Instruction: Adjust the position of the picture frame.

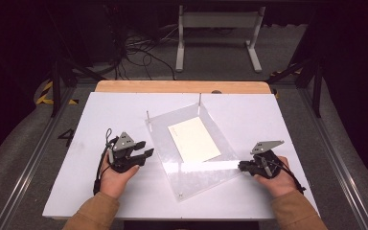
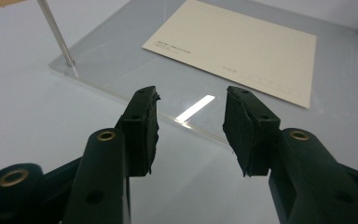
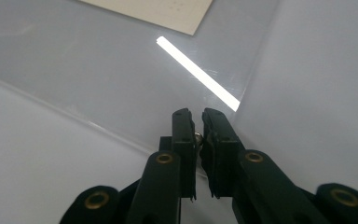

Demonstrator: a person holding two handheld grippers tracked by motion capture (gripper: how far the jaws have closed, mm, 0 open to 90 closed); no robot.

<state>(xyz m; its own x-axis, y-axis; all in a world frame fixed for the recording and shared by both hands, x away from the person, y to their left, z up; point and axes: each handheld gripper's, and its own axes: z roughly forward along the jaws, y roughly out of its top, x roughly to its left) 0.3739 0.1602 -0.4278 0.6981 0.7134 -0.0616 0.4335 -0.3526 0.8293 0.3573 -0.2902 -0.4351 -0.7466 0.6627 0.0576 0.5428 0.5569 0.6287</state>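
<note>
The right tongs [image 3: 198, 122] are nearly shut on a small metal post [image 3: 198, 136] at the near right corner of the clear acrylic plate [image 1: 201, 177], probably to steady or lift it. The left tongs [image 2: 191, 107] hang half open and empty, just off its left edge. A cream card [image 1: 193, 140] lies on the plate; thin upright pins [image 1: 148, 116] stand at its far corners on the white desk [image 1: 100, 110].

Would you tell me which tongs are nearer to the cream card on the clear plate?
Left. The left tongs sit just off the plate's left edge, beside the cream card; the right tongs are at the plate's right corner, farther away.
</note>
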